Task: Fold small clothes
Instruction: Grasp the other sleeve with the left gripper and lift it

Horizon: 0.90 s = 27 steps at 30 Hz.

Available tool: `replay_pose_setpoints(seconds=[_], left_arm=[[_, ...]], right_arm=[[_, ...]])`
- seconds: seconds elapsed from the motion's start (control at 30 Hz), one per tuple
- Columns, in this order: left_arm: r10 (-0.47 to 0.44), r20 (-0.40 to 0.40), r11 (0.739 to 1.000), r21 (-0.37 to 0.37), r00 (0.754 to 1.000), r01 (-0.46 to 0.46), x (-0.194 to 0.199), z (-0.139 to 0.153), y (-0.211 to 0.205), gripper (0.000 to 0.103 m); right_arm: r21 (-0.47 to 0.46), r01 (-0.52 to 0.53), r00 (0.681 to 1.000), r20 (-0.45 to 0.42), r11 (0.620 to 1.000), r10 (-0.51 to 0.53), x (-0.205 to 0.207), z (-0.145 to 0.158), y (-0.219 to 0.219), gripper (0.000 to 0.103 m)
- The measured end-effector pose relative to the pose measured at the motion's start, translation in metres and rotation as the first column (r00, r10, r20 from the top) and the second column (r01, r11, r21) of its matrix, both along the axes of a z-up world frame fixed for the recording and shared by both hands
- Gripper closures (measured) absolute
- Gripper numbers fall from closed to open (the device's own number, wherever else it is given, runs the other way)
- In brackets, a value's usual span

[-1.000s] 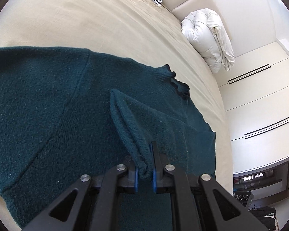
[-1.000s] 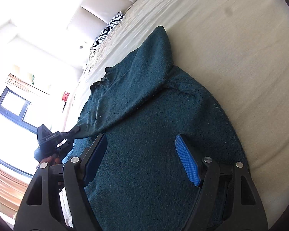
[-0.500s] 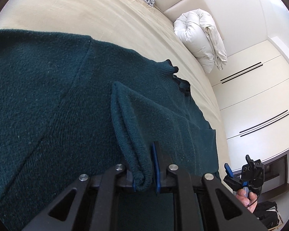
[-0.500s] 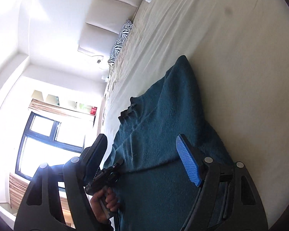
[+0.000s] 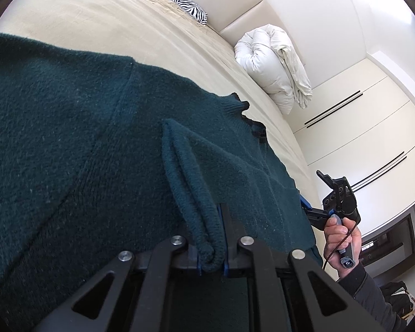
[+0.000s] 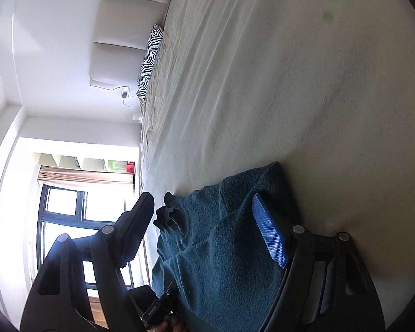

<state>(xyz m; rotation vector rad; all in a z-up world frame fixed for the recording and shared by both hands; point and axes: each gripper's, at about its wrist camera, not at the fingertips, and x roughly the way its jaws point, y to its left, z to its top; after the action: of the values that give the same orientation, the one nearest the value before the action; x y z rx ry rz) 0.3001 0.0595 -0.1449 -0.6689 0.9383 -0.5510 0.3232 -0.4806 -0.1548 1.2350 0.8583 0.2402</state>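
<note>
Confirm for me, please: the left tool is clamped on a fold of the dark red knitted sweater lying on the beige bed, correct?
Not quite: the knitted sweater is dark teal green, not red. The left wrist view shows the left tool clamped on a fold of it, on the beige bed.

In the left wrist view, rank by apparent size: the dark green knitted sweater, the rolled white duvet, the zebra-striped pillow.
1. Dark green knitted sweater, nearest the camera, so enlarged.
2. Rolled white duvet.
3. Zebra-striped pillow, farthest away and partly cut off, so true size is unsure.
</note>
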Motion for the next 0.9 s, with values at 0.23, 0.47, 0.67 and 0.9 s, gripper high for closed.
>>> replay_pose_setpoints(seconds=[0.23,0.47,0.67,0.9], left_arm=[[0.003,0.001,1.0,-0.003,1.0,-0.003,-0.001,-0.001,0.002,0.09],[-0.013,-0.029,1.0,-0.022,0.999,0.013,0.001,0.006,0.004,0.087],[0.131,0.078,0.99,-0.057,0.988,-0.127,-0.063,0.065,0.054,0.014],[0.531,-0.028,0.825,-0.213,0.847,-0.524,-0.164,0.056,0.216,0.009]], right_arm=[[0.052,-0.084,0.996,0.023,0.995,0.083,-0.043,0.003,0.02,0.03],[0.046,-0.093,0.996,-0.004,0.995,0.093,-0.102,0.01,0.045,0.03],[0.074,-0.077,0.99,0.121,0.994,0.068,-0.18,0.05,0.065,0.028],[0.0,-0.207,0.972,0.119,0.978,0.205,-0.225,0.067,0.17,0.028]])
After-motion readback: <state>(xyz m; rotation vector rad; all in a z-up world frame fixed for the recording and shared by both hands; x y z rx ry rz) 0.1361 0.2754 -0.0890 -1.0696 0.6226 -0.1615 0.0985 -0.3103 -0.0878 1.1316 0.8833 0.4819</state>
